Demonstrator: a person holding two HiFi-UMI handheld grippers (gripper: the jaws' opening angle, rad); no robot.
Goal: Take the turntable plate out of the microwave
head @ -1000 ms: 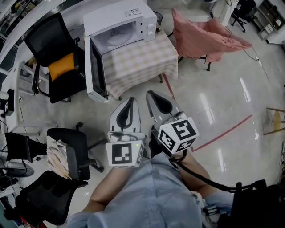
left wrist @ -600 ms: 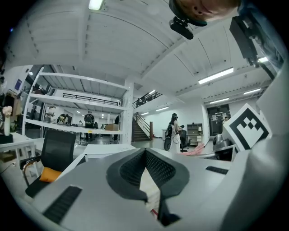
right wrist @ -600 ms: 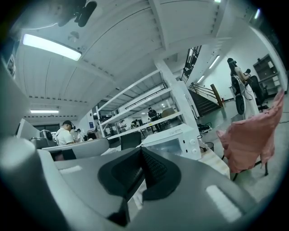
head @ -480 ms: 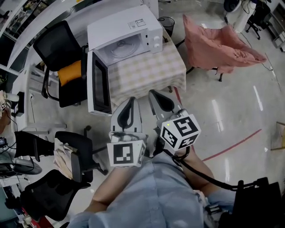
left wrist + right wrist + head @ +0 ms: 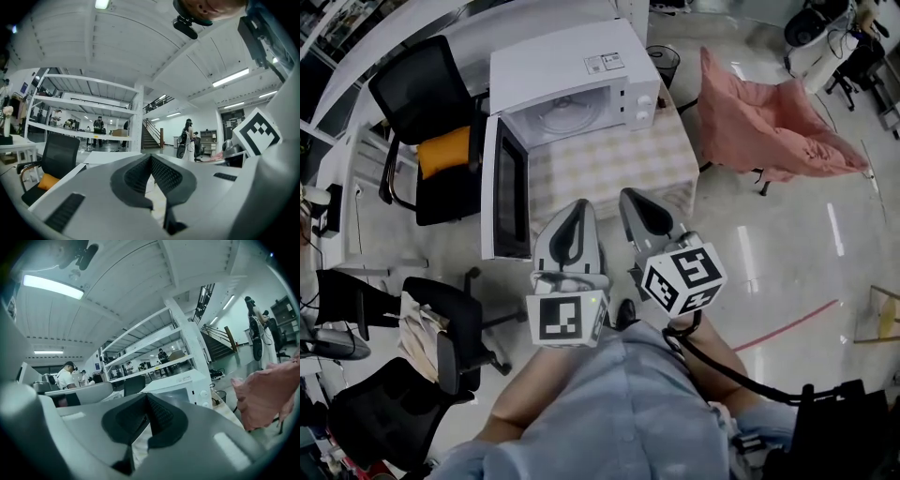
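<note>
Left tool [image 5: 577,210], right tool [image 5: 631,199] nearer one microwave [image 5: 567,58], one turntable plate [image 5: 556,109] inside.

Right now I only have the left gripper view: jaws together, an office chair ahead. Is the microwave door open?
Observer: Yes. In the head view the microwave has its door swung wide open, on the left of that picture.
Reviewer: Is the plate inside?
Observer: The turntable plate lies in the cavity, with nothing touching it.
Reviewer: And the other gripper?
Observer: The right gripper has its jaws together on nothing, and it is not yet at the microwave opening.
</note>
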